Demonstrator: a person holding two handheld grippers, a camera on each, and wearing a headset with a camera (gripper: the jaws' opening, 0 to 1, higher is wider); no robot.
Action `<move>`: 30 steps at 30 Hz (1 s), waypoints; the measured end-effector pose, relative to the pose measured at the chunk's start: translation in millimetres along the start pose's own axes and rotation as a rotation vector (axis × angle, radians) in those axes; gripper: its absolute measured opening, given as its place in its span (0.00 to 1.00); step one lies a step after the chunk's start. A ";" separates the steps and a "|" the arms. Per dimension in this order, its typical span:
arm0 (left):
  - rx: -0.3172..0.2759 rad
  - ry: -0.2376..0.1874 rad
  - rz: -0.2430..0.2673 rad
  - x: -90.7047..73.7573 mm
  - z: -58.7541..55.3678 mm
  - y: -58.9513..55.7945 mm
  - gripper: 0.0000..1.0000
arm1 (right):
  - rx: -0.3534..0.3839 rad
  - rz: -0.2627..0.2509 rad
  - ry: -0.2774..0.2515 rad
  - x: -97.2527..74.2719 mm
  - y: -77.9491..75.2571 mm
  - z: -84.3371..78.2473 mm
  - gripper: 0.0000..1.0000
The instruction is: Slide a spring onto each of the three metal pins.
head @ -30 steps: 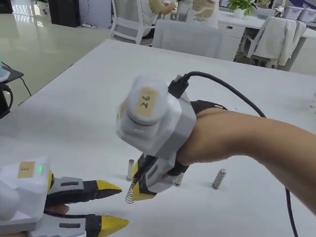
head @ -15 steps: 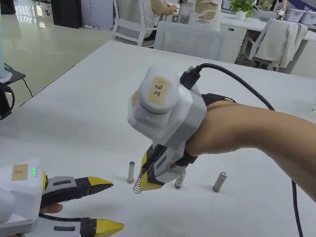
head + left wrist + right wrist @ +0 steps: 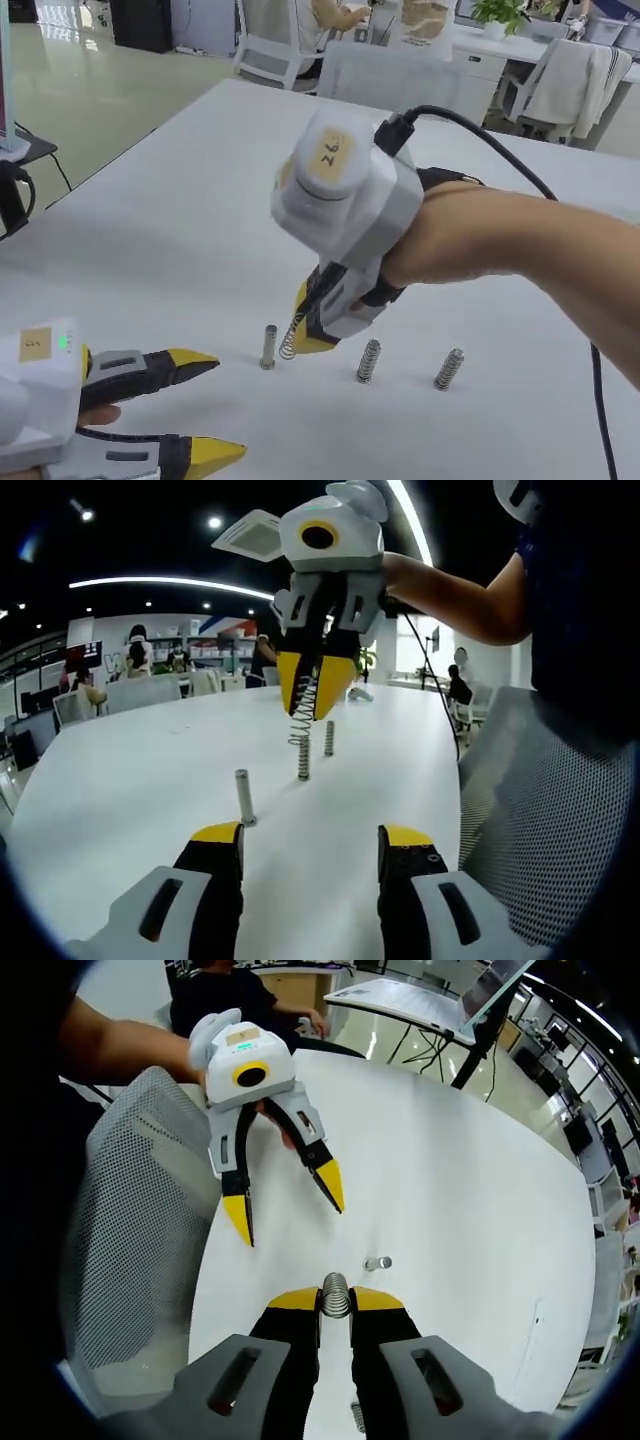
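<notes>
The right claw [image 3: 312, 338] is clamped on a spring [image 3: 289, 341], which sits pinched between the yellow tips. In the right gripper view the coil's open end faces the camera from between the two jaws. The person's bare forearm reaches in from the right of the head view, and a black cable [image 3: 470, 135] runs off the back of the gripper.

The gripped spring hangs tilted over the white bench [image 3: 150, 230], with its lower end just beside the top of the bare pin [image 3: 268, 347] — near it but not on it. That pin stands upright on the bench, leftmost of the row. To its right stand two more pins, each already wearing a spring: the middle spring [image 3: 368, 360] and, a little apart, the far spring [image 3: 448, 368]. Both are upright, or nearly so.

The left claw [image 3: 213, 405] hovers low at the near left of the head view. Its jaws are spread wide with nothing between them and point toward the bare pin. In the left gripper view the bare pin stands just beyond the left jaw tip, and the right claw hangs above the row with the spring dangling from it.

A grey mesh chair back [image 3: 545, 800] stands at the bench edge — it shows in both gripper views. In the head view, white desks and chairs stand beyond the bench.
</notes>
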State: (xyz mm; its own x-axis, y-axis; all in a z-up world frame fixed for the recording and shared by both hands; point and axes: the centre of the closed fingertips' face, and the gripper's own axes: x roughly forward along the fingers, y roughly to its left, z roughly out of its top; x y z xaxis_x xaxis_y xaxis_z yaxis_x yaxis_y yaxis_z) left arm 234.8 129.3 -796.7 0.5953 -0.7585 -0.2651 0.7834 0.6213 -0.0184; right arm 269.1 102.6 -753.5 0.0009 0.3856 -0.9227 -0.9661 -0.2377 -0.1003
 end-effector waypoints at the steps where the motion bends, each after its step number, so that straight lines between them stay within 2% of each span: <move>1: -0.001 -0.001 0.004 -0.2 0.0 1.1 0.48 | 0.000 -0.010 0.003 -0.3 -3.6 0.1 0.08; 5: -0.004 -0.004 0.012 -0.2 0.4 3.1 0.49 | 0.021 -0.020 -0.007 -0.4 -13.1 3.1 0.08; 10: -0.002 -0.001 0.013 -0.2 0.0 3.5 0.50 | 0.024 -0.042 0.013 3.0 -22.5 1.6 0.08; 18: -0.003 0.000 0.016 -1.4 -0.9 4.5 0.50 | 0.030 -0.045 0.027 12.4 -32.7 4.5 0.08; 25: -0.007 -0.002 0.020 -2.4 -2.5 5.4 0.50 | 0.020 -0.017 0.060 26.6 -35.6 3.6 0.08; 30: -0.008 -0.003 0.024 -3.4 -2.7 6.1 0.50 | 0.021 -0.010 0.069 30.8 -38.0 2.0 0.08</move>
State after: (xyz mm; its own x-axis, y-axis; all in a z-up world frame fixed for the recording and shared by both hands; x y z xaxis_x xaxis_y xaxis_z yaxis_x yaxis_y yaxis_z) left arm 237.1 136.1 -798.5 0.6141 -0.7443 -0.2624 0.7677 0.6405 -0.0201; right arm 305.3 125.3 -777.4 0.0275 0.3256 -0.9451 -0.9713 -0.2149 -0.1023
